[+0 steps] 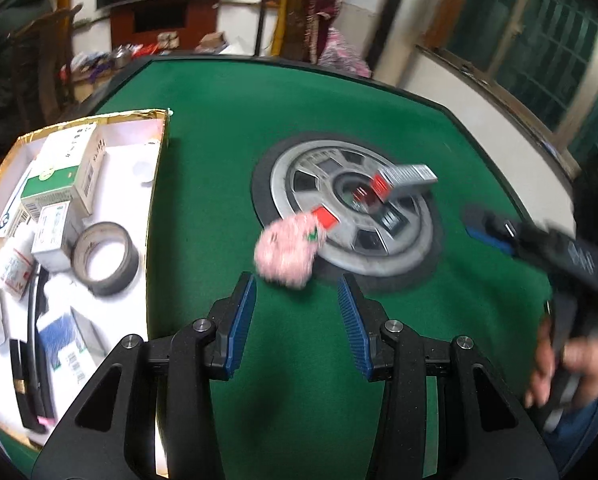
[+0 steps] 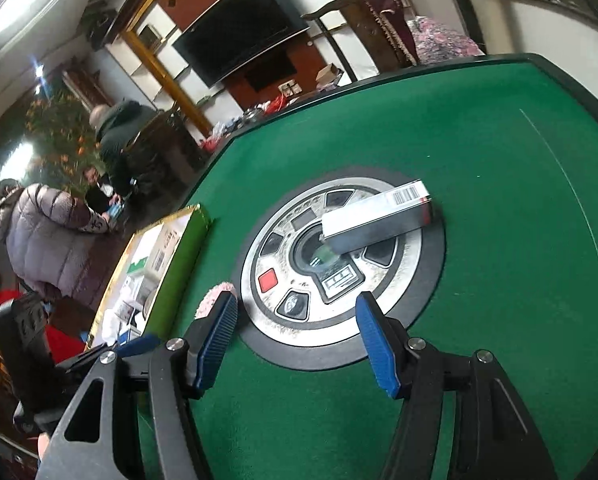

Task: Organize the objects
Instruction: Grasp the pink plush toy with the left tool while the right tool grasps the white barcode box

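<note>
I am holding my left tool (image 1: pixel 297 312) partly open and empty, aiming at the soft, light pink pompom (image 1: pixel 285 254); I'd pinch its middle.

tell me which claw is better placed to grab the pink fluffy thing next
Left, probably. The pink fluffy thing lies just ahead of the left claw, whose open jaws line up with it. The right claw faces the silver box.

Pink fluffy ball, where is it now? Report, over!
Left gripper and right gripper both open, empty. Pink fluffy ball loose on green felt table, beside round metal centre disc. Nothing blocking.
</note>
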Motion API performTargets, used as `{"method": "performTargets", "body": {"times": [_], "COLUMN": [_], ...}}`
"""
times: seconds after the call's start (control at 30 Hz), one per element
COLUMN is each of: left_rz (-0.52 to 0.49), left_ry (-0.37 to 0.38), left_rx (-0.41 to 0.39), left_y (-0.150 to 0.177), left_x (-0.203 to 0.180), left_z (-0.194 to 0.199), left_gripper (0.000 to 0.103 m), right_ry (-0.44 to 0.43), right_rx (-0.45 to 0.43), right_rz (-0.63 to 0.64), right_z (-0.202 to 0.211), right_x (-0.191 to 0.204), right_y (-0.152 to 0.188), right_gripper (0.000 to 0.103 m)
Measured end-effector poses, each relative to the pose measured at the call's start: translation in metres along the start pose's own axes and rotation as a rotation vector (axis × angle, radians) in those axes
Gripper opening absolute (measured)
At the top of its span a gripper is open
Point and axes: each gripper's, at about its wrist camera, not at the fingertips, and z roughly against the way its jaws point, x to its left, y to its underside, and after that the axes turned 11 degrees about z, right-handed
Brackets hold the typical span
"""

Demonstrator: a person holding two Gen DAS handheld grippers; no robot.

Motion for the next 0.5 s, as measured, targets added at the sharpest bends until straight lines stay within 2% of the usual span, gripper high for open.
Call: {"method": "performTargets", "body": {"times": [0.1, 0.2, 0.37, 0.43, 0.5], "left_rz": [0.001, -0.045, -0.047, -0.043, -0.041], "left_ry": [-0.023, -0.096, -0.087, -0.098, -0.068], "left_rx": [0.028, 0.059, 0.114, 0.116, 0.111], "left_y": [-0.017, -0.025, -0.034, -0.035, -0.035], "left_x": [-0.005, -0.011, -0.012, -0.011, -0.009], "left_z": [-0.015, -0.031, -0.058, -0.067, -0.071], "left_gripper": [0.043, 0.043, 0.043, 0.043, 0.043], "right_ry": [-0.009, -0.020, -0.016, -0.011, -0.003], "right_rx": [-0.007, -0.007, -0.012, -0.008, -0.011], "right_rz": [-0.007, -0.018, -0.040, -0.046, -0.049], "right_z": [0.000, -0.003, -0.004, -0.006, -0.006], "right_x": [0.002, -0.002, -0.007, -0.010, -0.012], "right_y": [-0.002, -0.012, -0.013, -0.013, -0.013], "right_gripper": [0.062, 0.062, 0.062, 0.062, 0.062]}}
